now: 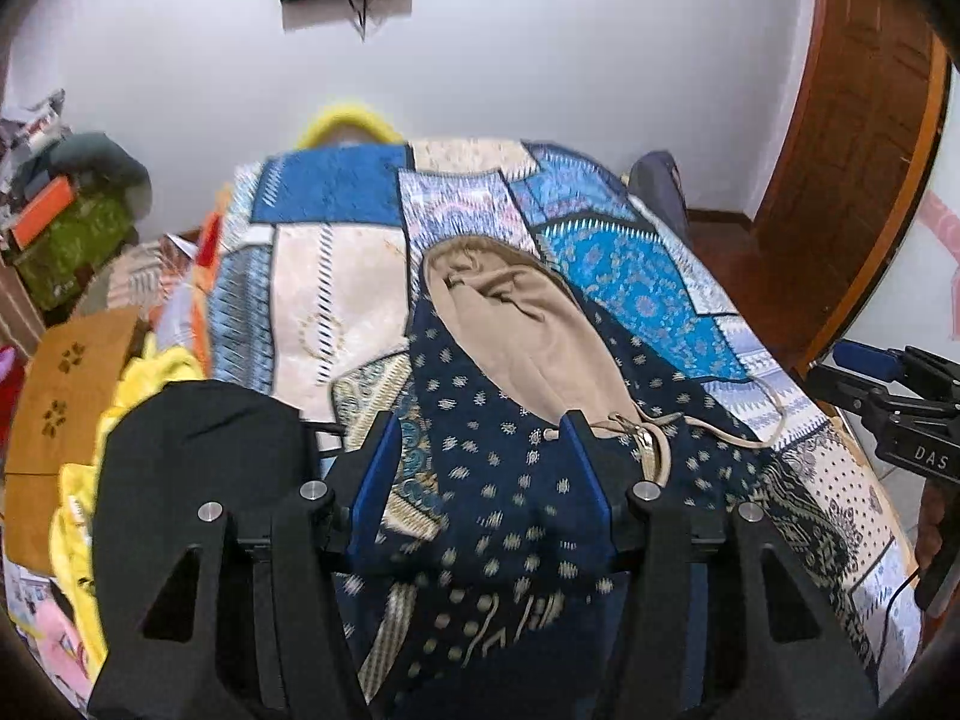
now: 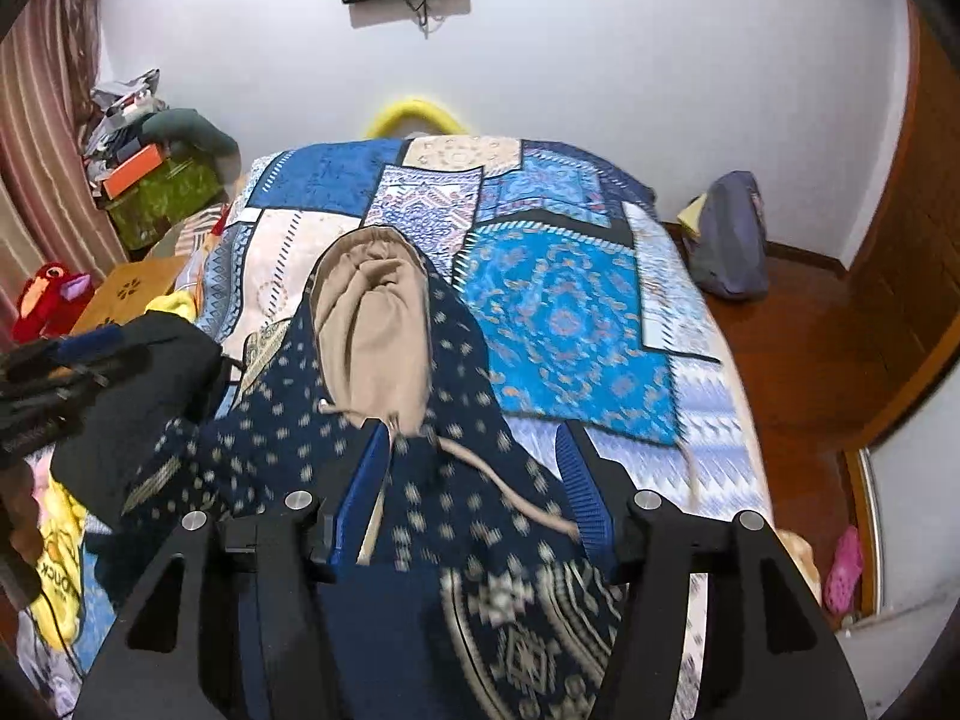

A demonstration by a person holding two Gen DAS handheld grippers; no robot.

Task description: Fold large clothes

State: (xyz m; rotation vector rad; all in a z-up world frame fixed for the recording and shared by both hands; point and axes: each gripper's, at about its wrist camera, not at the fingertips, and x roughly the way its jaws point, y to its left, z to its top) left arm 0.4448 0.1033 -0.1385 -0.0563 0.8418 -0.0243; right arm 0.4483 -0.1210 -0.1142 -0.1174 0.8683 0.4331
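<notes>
A large navy garment (image 1: 498, 372) with pale dots lies along the bed, its tan lining (image 1: 528, 330) turned out at the far end. A tan drawstring (image 1: 720, 426) trails off to the right. My left gripper (image 1: 480, 438) hangs over the garment's near part, its blue fingers apart, with cloth lying between them unpinched. In the right wrist view the same garment (image 2: 456, 348) and lining (image 2: 378, 324) run beneath my right gripper (image 2: 474, 444). This one is also open, and the drawstring (image 2: 510, 480) crosses between its fingers. The near cloth is blurred.
The bed wears a blue patchwork cover (image 2: 558, 324). Black cloth (image 1: 204, 432), yellow cloth (image 1: 150, 372) and a brown box (image 1: 66, 396) crowd its left side. A wooden door (image 1: 852, 150) stands right, and a grey bag (image 2: 732, 240) sits on the floor.
</notes>
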